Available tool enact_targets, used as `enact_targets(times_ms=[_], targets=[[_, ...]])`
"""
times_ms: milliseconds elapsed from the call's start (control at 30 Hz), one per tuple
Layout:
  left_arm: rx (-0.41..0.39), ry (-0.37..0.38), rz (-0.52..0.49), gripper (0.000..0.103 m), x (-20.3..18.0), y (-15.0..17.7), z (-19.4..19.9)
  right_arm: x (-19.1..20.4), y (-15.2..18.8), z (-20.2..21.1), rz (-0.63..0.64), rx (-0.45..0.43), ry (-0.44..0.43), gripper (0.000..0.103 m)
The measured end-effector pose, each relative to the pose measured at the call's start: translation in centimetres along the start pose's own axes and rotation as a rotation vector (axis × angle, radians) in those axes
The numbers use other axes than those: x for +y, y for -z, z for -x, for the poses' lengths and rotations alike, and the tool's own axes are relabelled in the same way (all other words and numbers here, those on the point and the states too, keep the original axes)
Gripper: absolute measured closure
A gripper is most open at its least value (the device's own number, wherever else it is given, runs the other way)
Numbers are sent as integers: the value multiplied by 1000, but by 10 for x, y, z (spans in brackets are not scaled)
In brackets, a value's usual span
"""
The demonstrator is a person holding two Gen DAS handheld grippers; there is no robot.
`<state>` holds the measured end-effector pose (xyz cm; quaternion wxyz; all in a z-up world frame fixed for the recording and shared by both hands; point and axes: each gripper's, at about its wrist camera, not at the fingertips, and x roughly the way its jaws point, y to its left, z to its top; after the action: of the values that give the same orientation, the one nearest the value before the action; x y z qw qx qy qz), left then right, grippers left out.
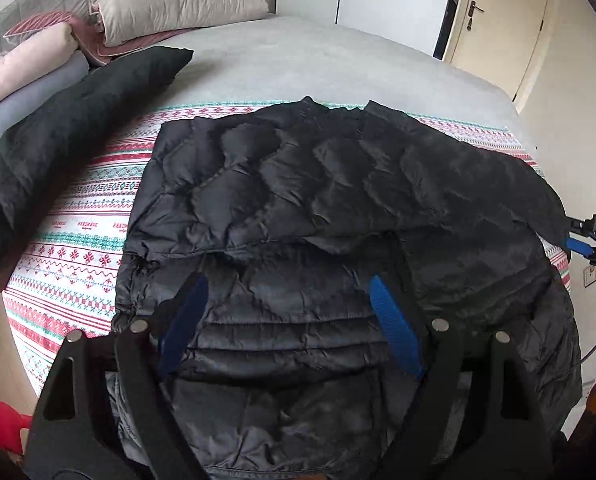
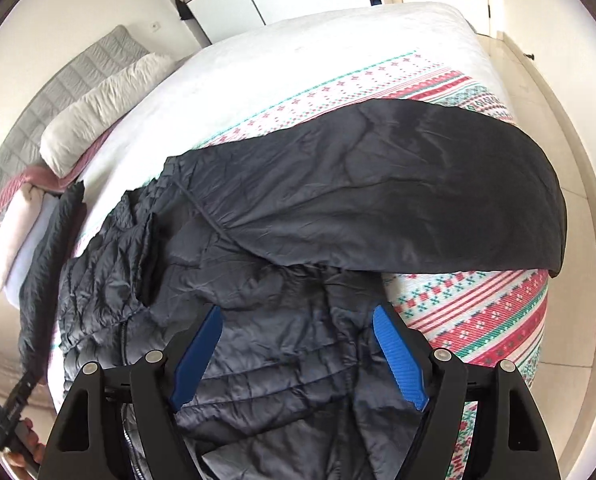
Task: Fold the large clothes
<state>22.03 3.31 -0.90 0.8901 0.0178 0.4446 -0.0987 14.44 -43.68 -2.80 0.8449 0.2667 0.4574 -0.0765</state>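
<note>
A black quilted puffer jacket (image 1: 298,184) lies spread on the bed over a patterned blanket (image 1: 77,248). One sleeve (image 1: 478,176) is folded across the body toward the right; in the right wrist view this sleeve (image 2: 398,192) lies across the jacket (image 2: 257,320). My left gripper (image 1: 287,284) is open, hovering over the jacket's lower body, holding nothing. My right gripper (image 2: 295,312) is open above the jacket near the bed's right edge, empty. The right gripper also shows at the right edge of the left wrist view (image 1: 590,240).
A second black garment (image 1: 69,128) lies rolled at the bed's left. Pillows (image 1: 177,8) and folded bedding (image 1: 25,72) sit at the headboard. A grey sheet (image 1: 318,60) covers the far bed. A door (image 1: 498,12) and floor (image 2: 570,240) lie to the right.
</note>
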Motion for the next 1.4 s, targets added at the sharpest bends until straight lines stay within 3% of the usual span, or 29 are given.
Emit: enact_targets(times_ms=[200,333,500,633,767,833,900,933,1033,1133,1400], targets=[[-17,56,27,20,-26,5,-10,-76,-8,10,-228,-52,-88,23],[-68,30,30,20,-39,3,-25,-118,-3,9,-393,-56,-107,23],[-106,53,68,20,-40,9,-47,-161,3,-1,-557,-64,-115,23],[-51,109,134,20,-31,15,-58,-186,-5,-12,-645,-179,-155,23],[-56,90,109,20,-27,14,-46,-203,-14,-23,-688,-300,-177,26],[-41,83,104,20,-22,10,-41,-205,-14,-27,-684,-351,-138,45],[-30,91,109,20,-16,1,-34,-209,-12,-27,-689,-384,-148,88],[-34,99,118,20,-12,-4,-28,-209,-11,-25,-702,-402,-176,91],[-72,125,139,20,-2,-22,-12,-192,-16,-4,-625,-465,-149,96],[-96,147,141,20,3,-38,-2,-151,-30,24,-483,-511,-124,97],[-113,192,173,20,22,-56,-1,15,-74,66,-71,-568,-114,97]])
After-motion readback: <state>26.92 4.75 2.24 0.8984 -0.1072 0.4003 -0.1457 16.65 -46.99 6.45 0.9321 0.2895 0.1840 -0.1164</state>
